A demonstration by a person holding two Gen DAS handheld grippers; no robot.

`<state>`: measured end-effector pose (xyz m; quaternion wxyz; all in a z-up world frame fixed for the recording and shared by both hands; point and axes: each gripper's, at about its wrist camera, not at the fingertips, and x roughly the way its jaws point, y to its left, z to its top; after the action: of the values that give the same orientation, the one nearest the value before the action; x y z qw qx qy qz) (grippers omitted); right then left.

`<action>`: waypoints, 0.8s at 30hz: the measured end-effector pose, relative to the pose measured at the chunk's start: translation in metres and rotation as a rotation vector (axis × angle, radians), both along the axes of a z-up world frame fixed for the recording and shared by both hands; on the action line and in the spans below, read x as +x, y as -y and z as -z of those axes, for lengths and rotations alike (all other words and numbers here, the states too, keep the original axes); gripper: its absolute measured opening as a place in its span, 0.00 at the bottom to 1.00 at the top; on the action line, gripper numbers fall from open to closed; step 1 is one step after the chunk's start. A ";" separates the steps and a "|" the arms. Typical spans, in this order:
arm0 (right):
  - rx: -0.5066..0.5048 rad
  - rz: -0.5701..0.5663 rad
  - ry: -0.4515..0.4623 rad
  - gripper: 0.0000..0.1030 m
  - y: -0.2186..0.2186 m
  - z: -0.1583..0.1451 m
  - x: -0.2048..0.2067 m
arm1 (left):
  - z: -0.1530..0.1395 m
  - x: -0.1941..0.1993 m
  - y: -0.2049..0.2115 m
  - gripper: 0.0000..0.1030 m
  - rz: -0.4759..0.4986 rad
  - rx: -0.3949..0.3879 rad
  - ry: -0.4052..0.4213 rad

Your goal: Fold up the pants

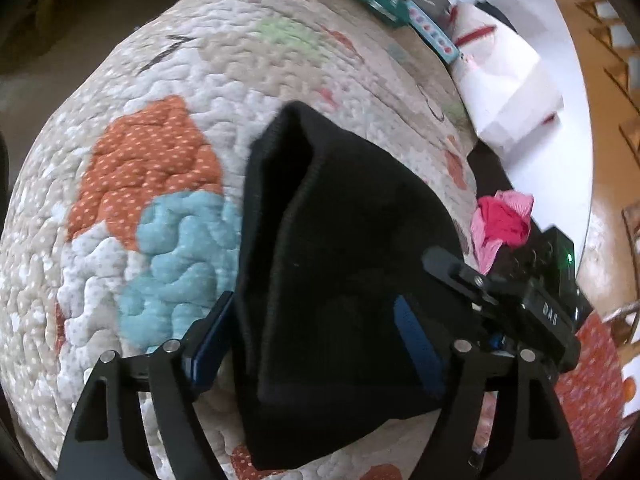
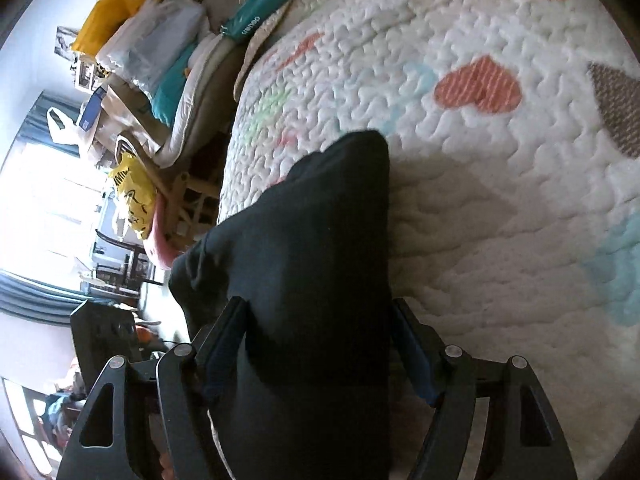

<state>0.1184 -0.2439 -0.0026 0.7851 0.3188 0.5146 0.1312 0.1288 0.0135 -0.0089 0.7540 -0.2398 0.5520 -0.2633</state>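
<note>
Bedroom: quilted bedspread (cluttered bedside shelf)

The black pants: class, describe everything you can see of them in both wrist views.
The black pants are dark, soft knit fabric with a ribbed edge and a stitched seam running along a fold. They hang bunched between the fingers of the left gripper and the right gripper, draping over the patchwork quilted bedspread. Whether the jaws pinch the cloth cannot be told.
</note>
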 end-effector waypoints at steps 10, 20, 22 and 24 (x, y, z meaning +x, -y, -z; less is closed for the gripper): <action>-0.025 -0.068 0.073 0.43 -0.013 -0.017 -0.001 | -0.017 0.000 -0.002 0.30 0.005 -0.019 0.025; -0.113 -0.074 0.201 0.40 -0.010 -0.081 0.060 | -0.069 0.094 0.020 0.30 -0.021 -0.012 0.120; -0.114 -0.062 0.209 0.40 -0.005 -0.088 0.085 | -0.071 0.117 0.025 0.30 -0.035 0.003 0.124; -0.112 -0.056 0.207 0.40 -0.002 -0.089 0.108 | -0.067 0.139 0.029 0.30 -0.049 0.019 0.115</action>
<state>0.2262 -0.2421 0.0868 0.8466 0.2448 0.4459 0.1565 0.2679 -0.0152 0.0577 0.7931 -0.2306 0.5039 -0.2528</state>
